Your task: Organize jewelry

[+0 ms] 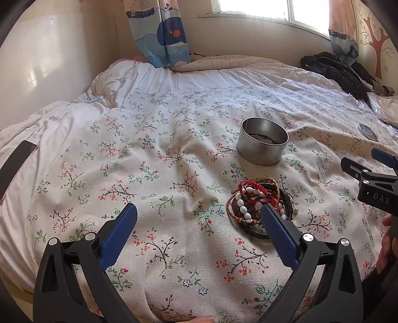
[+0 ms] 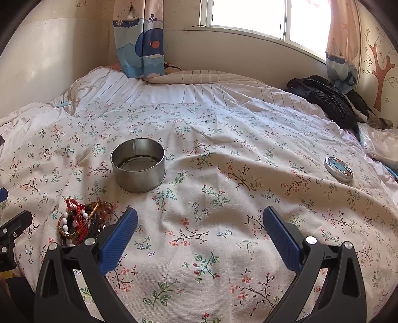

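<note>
— While both pairs of tongs hang over the bed, what do they hold?

— Nothing. The left tongs stand wide open above the floral bedspread, blue pads spread far apart, and the right-hand pad overlaps the near edge of the pile of bracelets in the left wrist view; whether it touches the pile cannot be told. The right tongs are spread just as wide over bare cloth, empty too.

— Where does the jewelry lie?

— The bracelets, white beads, red cords and amber beads tangled together, sit in a heap on the bedspread, just in front of an open round metal tin. The tin stands upright, with something dark lying in its bottom.

— And its lid?

— A round lid with a blue picture on top rests well apart, to the right of the tin. A black jacket is bunched by the far wall, beneath whale-print curtains and a bright window.
</note>
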A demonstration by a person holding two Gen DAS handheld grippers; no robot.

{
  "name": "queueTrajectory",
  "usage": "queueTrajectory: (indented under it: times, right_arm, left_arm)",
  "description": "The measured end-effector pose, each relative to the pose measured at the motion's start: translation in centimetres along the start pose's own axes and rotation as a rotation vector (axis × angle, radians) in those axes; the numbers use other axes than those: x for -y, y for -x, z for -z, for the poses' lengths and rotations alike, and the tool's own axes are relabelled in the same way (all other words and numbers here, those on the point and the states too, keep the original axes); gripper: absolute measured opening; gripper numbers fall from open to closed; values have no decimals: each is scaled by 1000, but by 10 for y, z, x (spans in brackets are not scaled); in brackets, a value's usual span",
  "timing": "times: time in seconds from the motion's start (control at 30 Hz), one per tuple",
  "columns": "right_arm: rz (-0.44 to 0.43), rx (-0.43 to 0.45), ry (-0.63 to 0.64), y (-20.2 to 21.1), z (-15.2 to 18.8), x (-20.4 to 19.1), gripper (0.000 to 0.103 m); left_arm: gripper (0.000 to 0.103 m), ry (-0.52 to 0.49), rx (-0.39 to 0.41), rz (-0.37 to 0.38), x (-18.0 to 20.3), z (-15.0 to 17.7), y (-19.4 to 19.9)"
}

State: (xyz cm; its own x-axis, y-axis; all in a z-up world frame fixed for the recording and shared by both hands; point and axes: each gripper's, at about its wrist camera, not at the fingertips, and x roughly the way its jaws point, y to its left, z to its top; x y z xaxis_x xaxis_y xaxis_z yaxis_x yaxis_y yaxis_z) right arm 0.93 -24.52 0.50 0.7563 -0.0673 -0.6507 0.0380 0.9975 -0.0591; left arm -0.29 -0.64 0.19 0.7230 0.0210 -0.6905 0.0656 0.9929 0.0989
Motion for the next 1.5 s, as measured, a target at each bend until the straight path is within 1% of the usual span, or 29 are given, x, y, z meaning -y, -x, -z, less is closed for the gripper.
queueTrajectory:
  times: [0.33, 0.83, 1.5]
  right_arm:
    - [-27, 8, -54, 1, 0, 11, 97]
    - [-21, -1, -34, -2, 0, 6, 97]
    - [-33, -1, -40, -2, 0, 6, 97]
  left_arm:
    - [96, -16, -6, -14, 3, 1, 0]
    - [96, -17, -10, -14, 3, 1, 0]
    - [96, -17, -10, -13, 2, 1, 0]
